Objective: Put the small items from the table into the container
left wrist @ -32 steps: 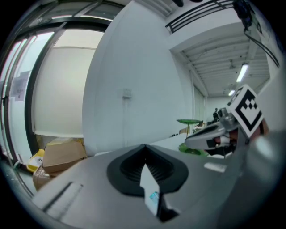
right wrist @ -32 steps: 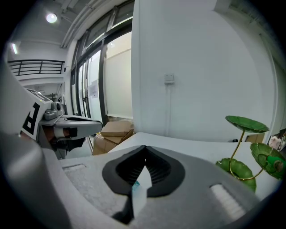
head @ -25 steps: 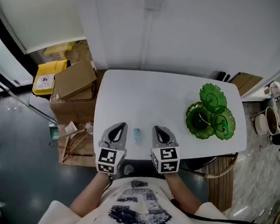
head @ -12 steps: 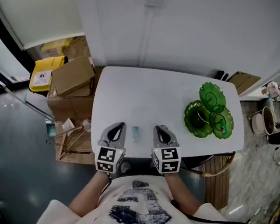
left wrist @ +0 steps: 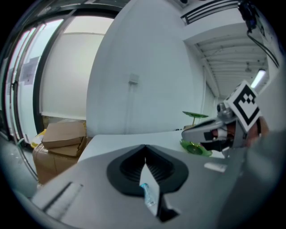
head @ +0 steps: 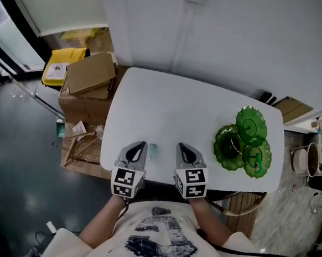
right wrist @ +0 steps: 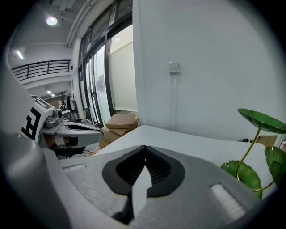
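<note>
left gripper (head: 136,149), jaws closed on nothing, at the white counter's (head: 170,108) near edge; small pale-blue clear item (head: 152,149) lies just right of it, lengthwise near-to-far. right gripper (head: 185,150), closed and empty, is farther off. green leaf-shaped dishes (head: 229,147) stand right.

White table (head: 164,102). Container (head: 245,143) is glossy green. Small item (head: 152,149) is pale, see-through blue. Left gripper (head: 136,150) and right gripper (head: 183,149) are grey with black jaw pads and black-and-white square-marker cubes. Cardboard boxes (head: 93,75) brown, bin (head: 62,69) yellow. Shirt (head: 158,236) white with dark blue print.
</note>
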Action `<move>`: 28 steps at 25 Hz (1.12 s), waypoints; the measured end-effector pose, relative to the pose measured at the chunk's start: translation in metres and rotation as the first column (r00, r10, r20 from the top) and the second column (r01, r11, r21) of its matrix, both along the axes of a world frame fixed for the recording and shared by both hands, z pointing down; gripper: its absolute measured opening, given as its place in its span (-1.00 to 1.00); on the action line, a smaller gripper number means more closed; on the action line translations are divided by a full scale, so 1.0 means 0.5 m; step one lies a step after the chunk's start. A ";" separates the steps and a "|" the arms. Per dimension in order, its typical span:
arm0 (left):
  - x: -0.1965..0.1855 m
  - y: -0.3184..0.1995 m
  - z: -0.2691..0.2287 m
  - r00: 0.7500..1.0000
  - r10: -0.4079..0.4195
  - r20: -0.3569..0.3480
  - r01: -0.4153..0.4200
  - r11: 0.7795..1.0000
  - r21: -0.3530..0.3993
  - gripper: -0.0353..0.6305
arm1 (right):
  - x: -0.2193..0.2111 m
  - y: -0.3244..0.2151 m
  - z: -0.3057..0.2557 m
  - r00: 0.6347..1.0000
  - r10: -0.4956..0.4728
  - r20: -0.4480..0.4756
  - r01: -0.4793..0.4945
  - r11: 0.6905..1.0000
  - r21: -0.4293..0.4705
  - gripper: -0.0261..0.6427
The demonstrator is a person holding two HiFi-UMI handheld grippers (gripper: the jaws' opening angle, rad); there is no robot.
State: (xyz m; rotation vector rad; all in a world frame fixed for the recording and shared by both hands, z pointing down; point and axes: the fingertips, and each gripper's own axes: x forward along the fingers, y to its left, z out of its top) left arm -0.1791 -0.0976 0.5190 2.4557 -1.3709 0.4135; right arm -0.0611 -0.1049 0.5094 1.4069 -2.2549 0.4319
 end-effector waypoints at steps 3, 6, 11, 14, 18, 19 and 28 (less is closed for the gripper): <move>0.015 -0.007 0.009 0.999 -0.048 0.014 0.048 0.999 -0.012 -0.92 | 0.010 -0.022 0.004 0.998 -0.058 0.018 0.058 0.998 -0.001 -0.92; 0.025 -0.010 0.009 0.995 -0.098 0.025 0.098 0.995 -0.013 -0.92 | 0.018 -0.039 0.005 0.994 -0.107 0.037 0.107 0.994 0.002 -0.92; 0.033 -0.003 0.014 0.985 -0.167 0.035 0.167 0.986 -0.021 -0.92 | 0.018 -0.051 0.013 0.982 -0.184 0.052 0.184 0.983 -0.003 -0.92; 0.043 0.005 0.027 0.981 -0.189 0.035 0.191 0.981 -0.040 -0.92 | 0.018 -0.051 0.018 0.972 -0.226 0.058 0.227 0.974 -0.007 -0.92; 0.058 0.013 0.049 0.976 -0.218 0.030 0.219 0.973 -0.068 -0.86 | 0.024 -0.047 0.035 0.961 -0.270 0.059 0.272 0.962 -0.025 -0.92; 0.062 0.014 0.056 0.974 -0.223 0.025 0.225 0.971 -0.077 -0.85 | 0.026 -0.047 0.040 0.958 -0.279 0.058 0.281 0.959 -0.028 -0.92; 0.085 0.030 0.131 0.956 -0.292 -0.031 0.281 0.940 -0.196 -0.44 | 0.037 -0.041 0.075 0.933 -0.359 0.025 0.360 0.931 -0.066 -0.92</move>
